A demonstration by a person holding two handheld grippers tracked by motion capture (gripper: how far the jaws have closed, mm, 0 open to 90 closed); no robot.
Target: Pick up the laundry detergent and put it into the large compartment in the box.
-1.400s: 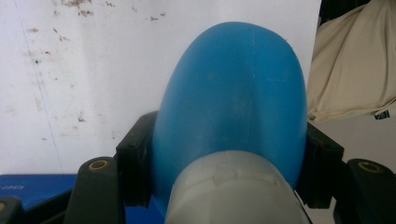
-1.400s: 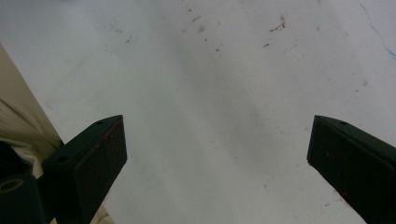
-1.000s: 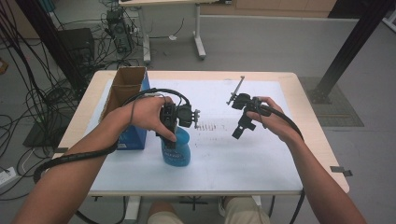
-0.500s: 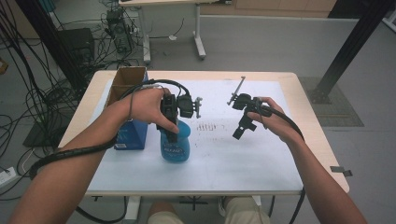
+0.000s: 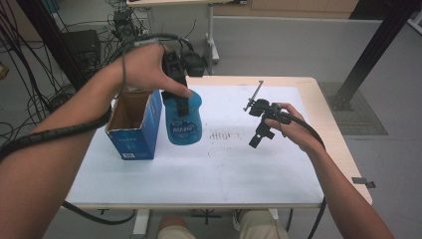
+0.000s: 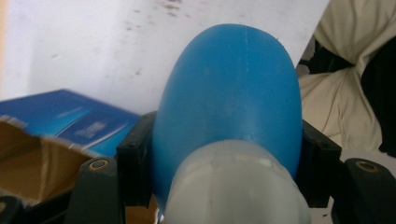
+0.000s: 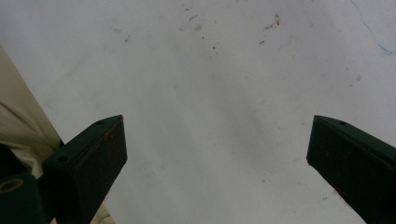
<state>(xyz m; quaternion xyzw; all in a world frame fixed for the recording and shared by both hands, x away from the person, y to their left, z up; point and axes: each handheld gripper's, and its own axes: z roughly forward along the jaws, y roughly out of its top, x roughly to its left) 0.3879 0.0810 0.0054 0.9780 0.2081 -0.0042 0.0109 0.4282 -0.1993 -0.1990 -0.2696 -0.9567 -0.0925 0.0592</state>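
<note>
A blue plastic bottle (image 5: 183, 125) with a white label hangs above the white table (image 5: 224, 164), just right of an open blue cardboard box (image 5: 133, 130). My left gripper (image 5: 181, 106) points down and is shut on the bottle's upper part. In the left gripper view both black jaws press the sides of the blue bottle (image 6: 229, 93), whose pale end is nearest the camera; the box (image 6: 60, 122) lies below at the left. My right gripper (image 5: 259, 135) hovers over the table's right half, open, with only the bare tabletop between its jaws (image 7: 217, 154).
The box top is open and shows its brown inside. A thin metal rod (image 5: 254, 94) lies on the table behind the right gripper. Cables and a dark stand (image 5: 84, 47) crowd the floor at the back left. A black post (image 5: 368, 55) slants at the right.
My left hand has lifted the blue bottle off the table and carried it up beside the box. The right hand and its gripper have stayed where they were.
</note>
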